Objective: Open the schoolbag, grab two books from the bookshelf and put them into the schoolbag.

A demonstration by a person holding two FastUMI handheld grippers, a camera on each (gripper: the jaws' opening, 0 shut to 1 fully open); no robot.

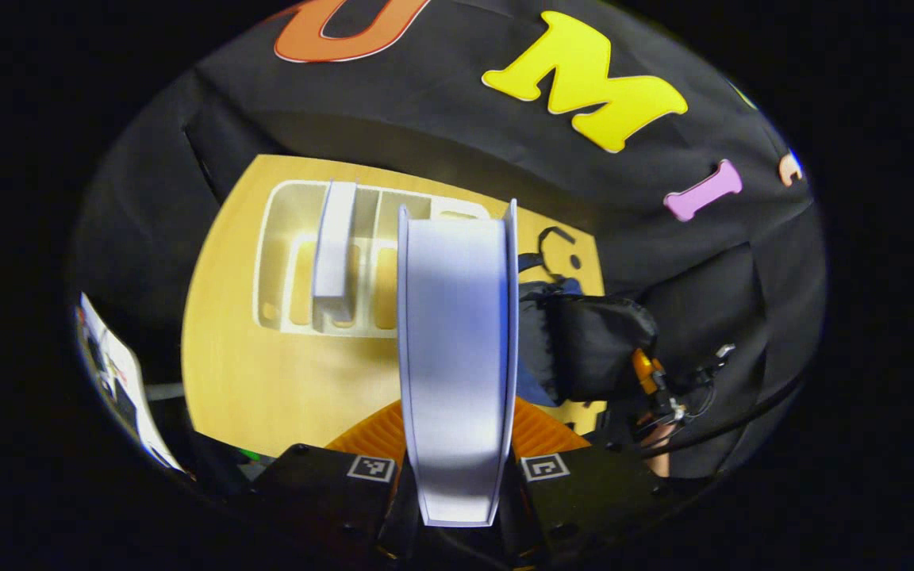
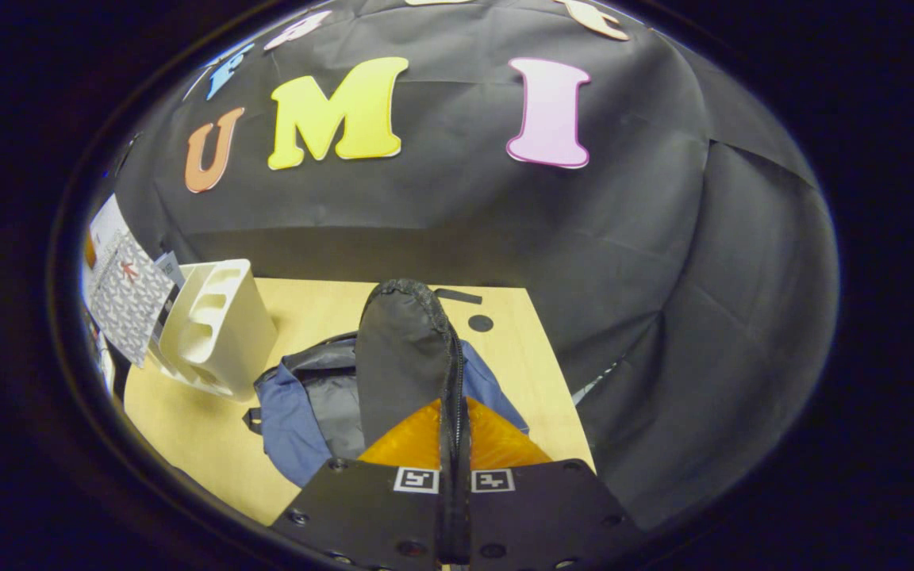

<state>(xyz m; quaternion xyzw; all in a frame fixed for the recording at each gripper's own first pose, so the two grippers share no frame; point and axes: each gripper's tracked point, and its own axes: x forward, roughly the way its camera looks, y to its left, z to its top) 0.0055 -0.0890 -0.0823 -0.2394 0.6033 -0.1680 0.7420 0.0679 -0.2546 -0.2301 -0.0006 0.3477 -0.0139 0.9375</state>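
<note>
A thick white book (image 1: 457, 349) stands edge-on between my left gripper's (image 1: 457, 448) fingers, which are shut on it above the wooden table (image 1: 266, 388). Beyond it lies the white bookshelf (image 1: 298, 262) with another white book (image 1: 336, 246) upright in a slot. The blue and black schoolbag (image 1: 576, 341) sits right of the shelf. In the right gripper view my right gripper (image 2: 455, 432) is shut on the schoolbag's black zippered flap (image 2: 401, 357) and holds it up over the blue body (image 2: 290, 412). The bookshelf (image 2: 215, 329) stands left of the bag.
The right gripper (image 1: 655, 381) and the hand holding it show past the bag. A grey patterned sheet or cover (image 2: 128, 293) sits left of the shelf. Papers (image 1: 116, 373) hang at the booth's left side. The table's right edge (image 2: 552, 373) runs close to the bag.
</note>
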